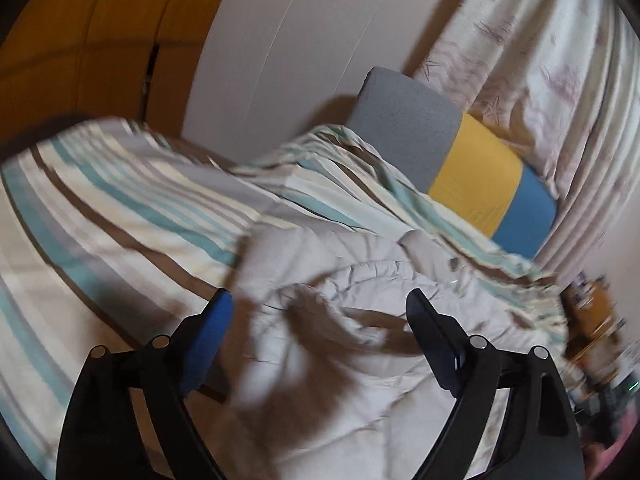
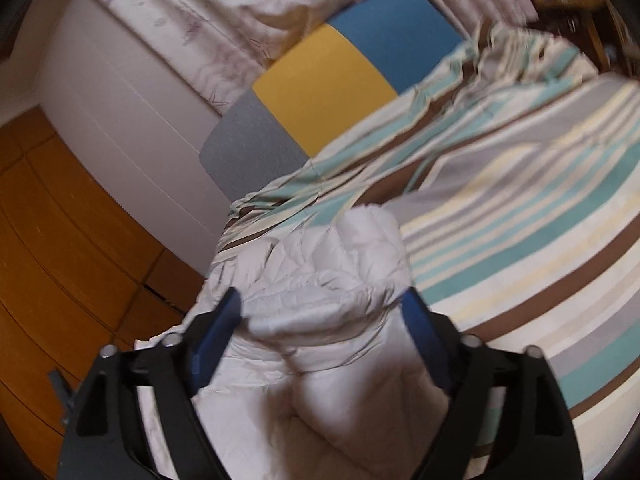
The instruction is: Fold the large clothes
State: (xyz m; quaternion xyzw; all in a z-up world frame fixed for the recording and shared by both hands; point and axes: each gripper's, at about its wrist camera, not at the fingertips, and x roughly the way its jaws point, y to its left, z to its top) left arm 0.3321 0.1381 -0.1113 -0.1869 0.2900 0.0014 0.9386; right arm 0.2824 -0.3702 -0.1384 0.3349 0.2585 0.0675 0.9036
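A pale grey-white quilted jacket (image 1: 340, 300) lies crumpled on a striped bedspread (image 1: 112, 208). My left gripper (image 1: 320, 312) is open just above the jacket, its fingers wide apart on either side of a puffy fold, holding nothing. In the right wrist view the same jacket (image 2: 320, 280) lies along the bed's edge. My right gripper (image 2: 324, 308) is open, and a bunched ridge of the jacket lies between its fingers. The striped bedspread (image 2: 520, 220) spreads to the right.
A headboard cushion in grey, yellow and blue (image 1: 472, 172) stands at the bed's head, also in the right wrist view (image 2: 328, 88). Pale patterned curtains (image 1: 540, 60) hang behind. A white wall (image 1: 280, 40) and wooden wardrobe (image 2: 60, 220) flank the bed. A cluttered wooden stand (image 1: 596, 320) is at right.
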